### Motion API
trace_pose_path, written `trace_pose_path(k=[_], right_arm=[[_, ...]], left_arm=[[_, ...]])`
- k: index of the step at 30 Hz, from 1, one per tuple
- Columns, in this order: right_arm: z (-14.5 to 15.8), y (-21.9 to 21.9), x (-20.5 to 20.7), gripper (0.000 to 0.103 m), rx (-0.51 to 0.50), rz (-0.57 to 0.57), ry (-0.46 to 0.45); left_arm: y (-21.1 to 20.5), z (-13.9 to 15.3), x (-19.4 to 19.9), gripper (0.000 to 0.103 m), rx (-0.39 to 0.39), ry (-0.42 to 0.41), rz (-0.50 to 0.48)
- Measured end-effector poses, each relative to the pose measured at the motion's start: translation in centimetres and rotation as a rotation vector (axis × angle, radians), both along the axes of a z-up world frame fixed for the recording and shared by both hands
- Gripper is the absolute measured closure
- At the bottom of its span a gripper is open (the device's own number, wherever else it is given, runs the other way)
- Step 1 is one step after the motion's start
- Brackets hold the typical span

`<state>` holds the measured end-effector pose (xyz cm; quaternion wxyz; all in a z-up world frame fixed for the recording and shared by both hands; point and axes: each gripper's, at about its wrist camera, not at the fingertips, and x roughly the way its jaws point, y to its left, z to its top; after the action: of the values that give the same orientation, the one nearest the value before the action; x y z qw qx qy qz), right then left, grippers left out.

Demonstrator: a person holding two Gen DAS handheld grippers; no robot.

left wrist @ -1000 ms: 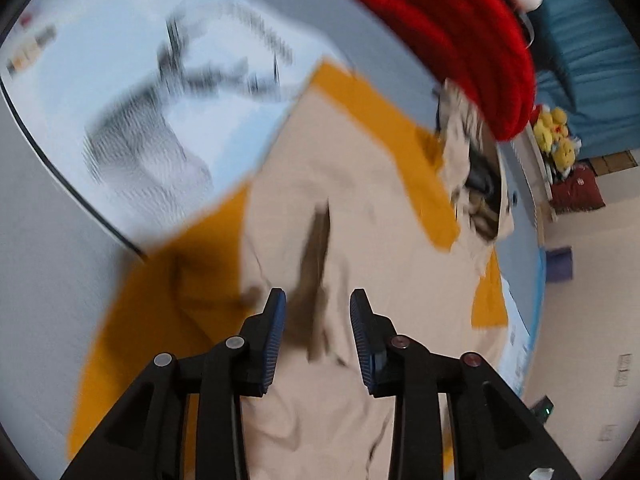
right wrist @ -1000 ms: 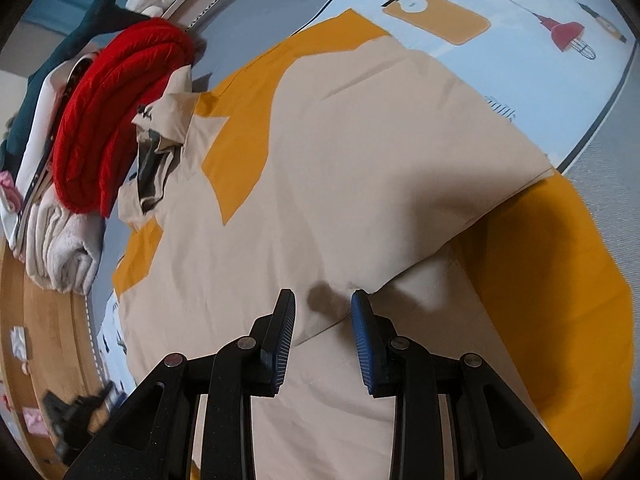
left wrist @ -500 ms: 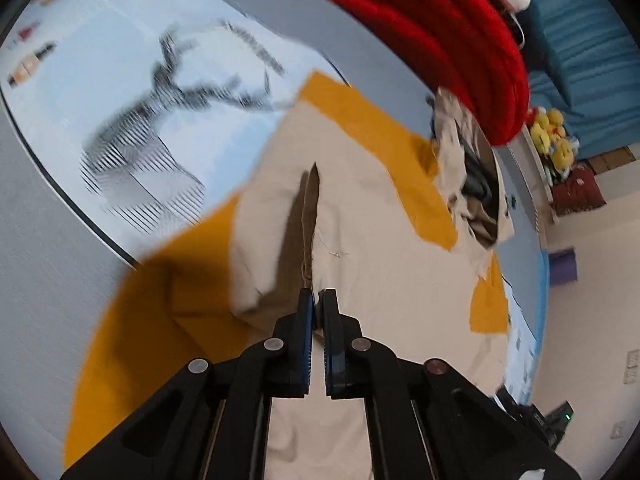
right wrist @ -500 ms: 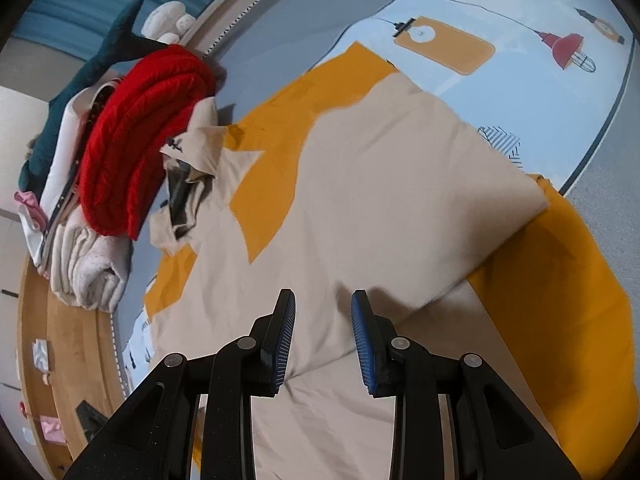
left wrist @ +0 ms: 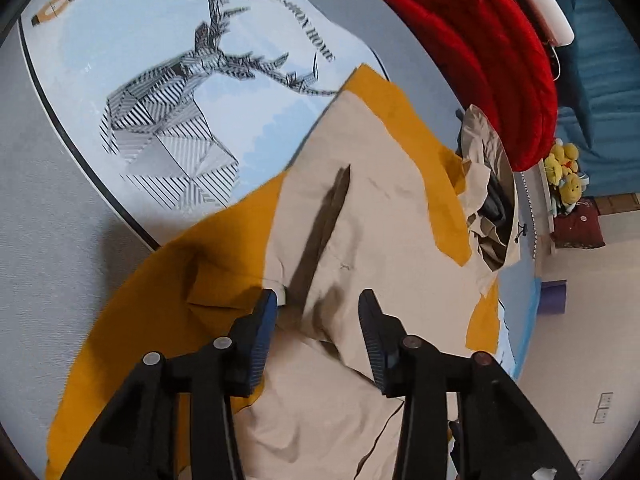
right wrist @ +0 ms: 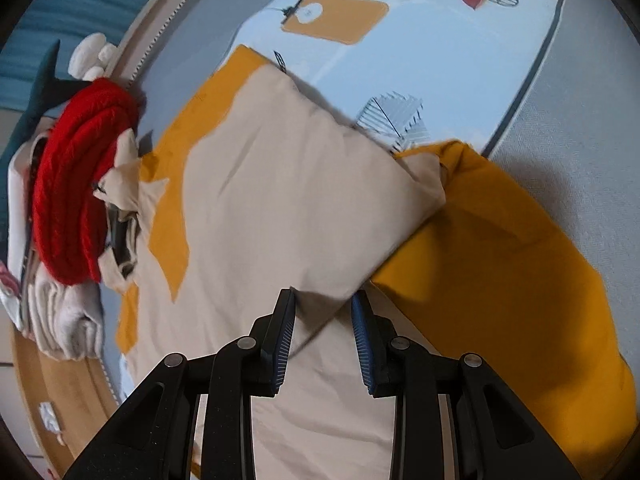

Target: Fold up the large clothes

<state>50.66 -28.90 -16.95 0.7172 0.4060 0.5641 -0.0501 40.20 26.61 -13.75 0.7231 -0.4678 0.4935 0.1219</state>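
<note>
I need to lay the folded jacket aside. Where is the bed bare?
Free: the printed sheet around the deer print, beyond the jacket, and the grey strip past its orange sleeve. Crowded: the clothes pile by the hood.

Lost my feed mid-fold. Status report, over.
Left gripper open, right gripper open, both empty. Jacket partly folded on the bed. Red knit beside the collar, not blocking.

garment | beige with mustard-yellow panels | partly folded, creased | lying flat on printed bedspread
</note>
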Motion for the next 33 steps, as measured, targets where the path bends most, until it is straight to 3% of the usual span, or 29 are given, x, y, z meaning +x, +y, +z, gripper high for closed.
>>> trace_pose_path(k=[2, 4, 5, 6, 7, 8, 13, 17, 19, 21, 24, 27, 29, 30, 33], right_arm=[[0.1, -0.1, 0.1, 0.072, -0.002, 0.000, -0.008], [0.1, -0.2, 0.1, 0.072, 0.004, 0.000, -0.008], [0.0, -0.3, 0.1, 0.073, 0.011, -0.002, -0.009], [0.1, -0.4, 0.1, 0.076, 0.017, -0.005, -0.009], [0.0, -0.5, 0.2, 0.089, 0.018, -0.012, -0.013], [0.0, -0.8, 0.0, 0.093, 0.014, -0.015, -0.016], [-0.1, -0.7, -0.2, 0.094, -0.026, -0.017, 0.029], [-0.1, -1.0, -0.6, 0.079, -0.079, -0.035, 0.060], [1.4, -0.9, -0.9, 0.079, -0.174, -0.044, 0.043], [4.2, -0.2, -1.5, 0.079, -0.313, -0.055, -0.030], [7.2, 1.0, -1.5, 0.079, -0.395, -0.026, -0.171], [8.1, 2.8, 0.3, 0.067, -0.369, 0.109, -0.273], [6.8, 3.5, 1.6, 0.063, -0.289, 0.200, -0.251], [5.2, 3.9, 2.3, 0.063, -0.238, 0.254, -0.190], [1.5, 4.3, 2.8, 0.063, -0.265, 0.330, -0.015]], left_arm=[[-0.2, -0.5, 0.2, 0.071, -0.010, -0.001, -0.001], [-0.5, -0.9, 0.3, 0.092, -0.012, -0.002, -0.012], [-0.6, -0.9, 0.4, 0.095, -0.009, -0.001, -0.018], [-0.7, -0.8, 0.3, 0.099, 0.005, -0.004, -0.022], [-0.9, -0.4, 0.4, 0.101, 0.023, -0.014, -0.027], [-1.0, 0.0, 0.4, 0.101, 0.040, -0.026, -0.034], [-2.0, 1.6, 1.0, 0.102, 0.148, -0.034, -0.077], [-1.0, -1.1, 0.3, 0.102, 0.069, 0.096, -0.037], [-0.3, -1.0, -0.4, 0.100, 0.052, 0.089, 0.008], [-0.1, 0.9, -0.3, 0.100, 0.141, 0.049, 0.012], [-1.4, 3.3, 0.6, 0.099, 0.234, -0.039, -0.060], [-3.2, 3.0, 1.6, 0.095, 0.196, -0.074, -0.157], [-3.8, 1.7, 2.1, 0.094, 0.174, -0.045, -0.193], [-4.0, 0.5, 2.2, 0.093, 0.173, -0.003, -0.203], [-3.6, -1.6, 2.1, 0.093, 0.173, 0.092, -0.194]])
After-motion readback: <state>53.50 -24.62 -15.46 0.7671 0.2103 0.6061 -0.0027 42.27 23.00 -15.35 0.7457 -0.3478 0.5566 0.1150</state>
